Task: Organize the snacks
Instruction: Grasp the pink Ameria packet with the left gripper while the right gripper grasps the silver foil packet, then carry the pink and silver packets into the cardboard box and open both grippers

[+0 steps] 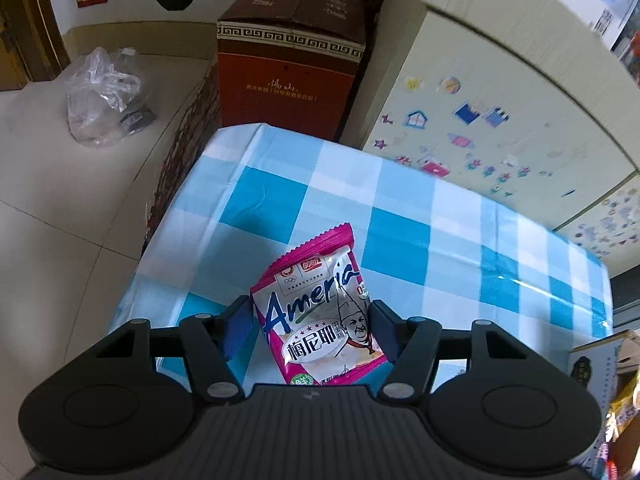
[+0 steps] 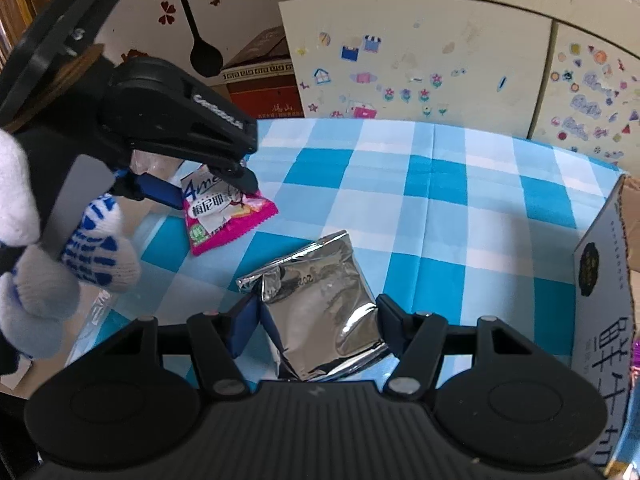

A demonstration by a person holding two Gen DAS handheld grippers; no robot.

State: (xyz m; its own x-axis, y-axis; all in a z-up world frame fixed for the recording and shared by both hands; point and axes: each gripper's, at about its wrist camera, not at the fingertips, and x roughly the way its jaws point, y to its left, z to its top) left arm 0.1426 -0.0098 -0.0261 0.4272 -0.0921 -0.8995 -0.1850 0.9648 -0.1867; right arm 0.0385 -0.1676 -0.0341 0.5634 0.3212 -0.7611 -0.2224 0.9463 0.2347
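Note:
My left gripper [image 1: 310, 316] is shut on a pink and white snack packet [image 1: 320, 312] and holds it over the blue checked tablecloth [image 1: 420, 216]. From the right wrist view the left gripper [image 2: 212, 188] shows at the left with the same pink packet [image 2: 224, 212] between its fingers. My right gripper [image 2: 314, 320] is shut on a silver foil snack pouch [image 2: 320, 304], which lies against the tablecloth [image 2: 460, 208].
An open white cardboard box [image 2: 604, 280] stands at the table's right edge and also shows in the left view [image 1: 596, 364]. A sticker-covered cabinet [image 2: 420, 60] backs the table. A red-brown carton [image 1: 292, 56] and a plastic bag [image 1: 104, 96] are on the floor to the left.

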